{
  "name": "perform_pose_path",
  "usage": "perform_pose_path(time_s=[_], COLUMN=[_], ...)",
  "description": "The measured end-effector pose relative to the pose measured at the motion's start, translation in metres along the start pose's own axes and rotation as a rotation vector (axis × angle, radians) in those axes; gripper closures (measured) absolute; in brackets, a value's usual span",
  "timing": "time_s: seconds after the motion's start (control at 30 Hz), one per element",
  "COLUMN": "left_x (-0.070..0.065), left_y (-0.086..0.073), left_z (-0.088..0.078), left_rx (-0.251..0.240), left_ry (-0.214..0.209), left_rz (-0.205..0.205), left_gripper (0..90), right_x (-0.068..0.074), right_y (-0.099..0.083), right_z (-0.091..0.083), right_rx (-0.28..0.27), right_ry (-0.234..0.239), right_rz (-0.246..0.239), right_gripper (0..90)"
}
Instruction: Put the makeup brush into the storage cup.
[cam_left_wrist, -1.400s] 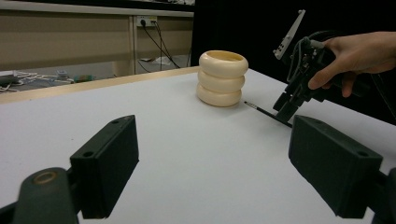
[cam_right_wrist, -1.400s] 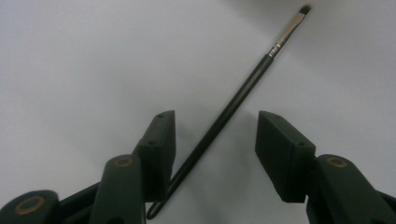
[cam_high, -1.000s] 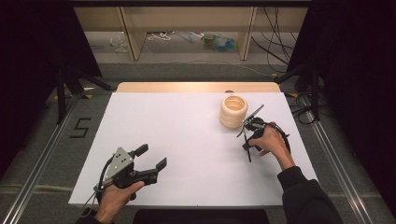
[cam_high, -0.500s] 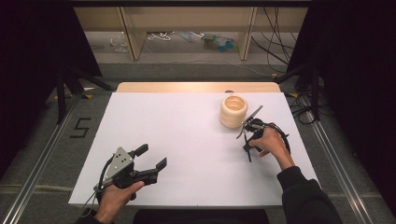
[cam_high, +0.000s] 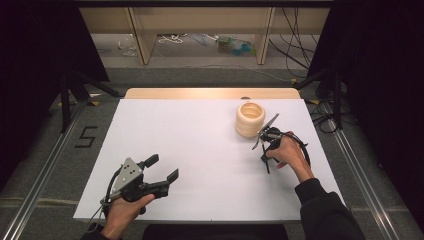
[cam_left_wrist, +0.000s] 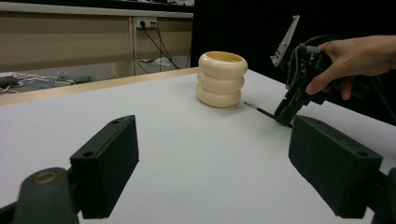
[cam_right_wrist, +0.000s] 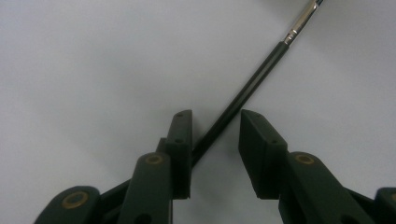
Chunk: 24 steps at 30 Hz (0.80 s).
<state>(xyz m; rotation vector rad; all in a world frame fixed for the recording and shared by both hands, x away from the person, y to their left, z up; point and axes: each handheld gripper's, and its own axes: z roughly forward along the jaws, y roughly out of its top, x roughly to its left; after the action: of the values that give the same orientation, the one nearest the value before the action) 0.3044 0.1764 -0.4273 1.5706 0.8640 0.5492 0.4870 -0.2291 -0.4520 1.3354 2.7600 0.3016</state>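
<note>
From the high view, a white table (cam_high: 210, 150) holds a cream pot (cam_high: 250, 119) made of three fat rings, standing upright near the far right side. The right gripper (cam_high: 266, 147) is just beside the pot, on its near right, tipped down at the table, with the right hand (cam_high: 289, 152) around it. The left gripper (cam_high: 161, 170) is well apart, near the front left of the table, held by the left hand (cam_high: 125, 210), and its jaws stand wide apart with nothing in them. In the left gripper view, its two black jaws rise far apart over bare table, and the pot (cam_left_wrist: 222, 78) stands farther off. A thin black brush (cam_left_wrist: 261, 110) lies flat on the table near the pot's foot, and the right gripper (cam_left_wrist: 286, 112) points down at its end. In the right gripper view, the brush (cam_right_wrist: 252, 79) is a black stick with a silver band, and it lies between the jaws. The jaws are parted; one side looks close to the brush, but they are not squeezing it.
</note>
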Motion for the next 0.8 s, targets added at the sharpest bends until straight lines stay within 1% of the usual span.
perform_pose_path(time_s=[0.03,0.17,0.2,0.27,0.3,0.33,0.37,0.43,0.5,0.53,0.6,0.8], left_x=[0.0000,-0.0001,0.0000,-0.0001,-0.0001,-0.0001,-0.0001,-0.0001,-0.0002,-0.0002,-0.0002,-0.0004], left_y=[0.0000,0.0001,0.0001,0.0001,0.0001,0.0001,0.0001,0.0001,0.0001,0.0001,0.0001,0.0001], left_z=[0.0000,-0.0001,-0.0001,-0.0001,-0.0001,-0.0001,-0.0001,0.0000,0.0000,0.0000,0.0000,0.0000], left_rx=[0.000,-0.001,-0.001,-0.001,-0.001,-0.001,-0.001,-0.001,-0.001,-0.001,0.000,-0.001], left_ry=[0.000,0.000,0.000,0.000,0.000,0.000,-0.001,-0.001,-0.001,-0.001,-0.001,-0.002], left_rz=[0.000,0.000,0.000,0.000,0.000,0.000,0.000,0.001,0.000,0.001,0.001,0.001], left_gripper=[15.8,15.8,15.8,15.8,15.8,15.8,15.9,15.8,15.8,15.9,15.9,15.9], right_x=[0.0000,0.0007,0.0013,0.0014,0.0018,0.0018,0.0002,0.0000,-0.0002,0.0011,0.0008,0.0010], right_y=[0.0004,0.0007,0.0007,0.0011,0.0006,0.0006,0.0007,0.0005,0.0006,0.0007,0.0006,0.0016], right_z=[-0.0008,-0.0006,0.0000,-0.0006,-0.0005,-0.0005,-0.0002,-0.0003,-0.0001,-0.0004,0.0003,0.0005], right_rx=[0.013,0.017,0.007,0.022,0.020,0.020,0.014,0.017,0.012,0.022,0.014,0.021], right_ry=[-0.001,-0.008,-0.015,-0.014,-0.015,-0.015,-0.020,-0.015,-0.020,-0.015,-0.017,-0.014], right_rz=[-0.003,-0.004,-0.006,-0.017,-0.017,-0.017,-0.036,-0.030,-0.038,-0.029,-0.034,-0.029], right_gripper=[67.2,68.7,69.1,70.4,72.8,72.8,73.9,75.6,76.7,77.8,78.3,80.9])
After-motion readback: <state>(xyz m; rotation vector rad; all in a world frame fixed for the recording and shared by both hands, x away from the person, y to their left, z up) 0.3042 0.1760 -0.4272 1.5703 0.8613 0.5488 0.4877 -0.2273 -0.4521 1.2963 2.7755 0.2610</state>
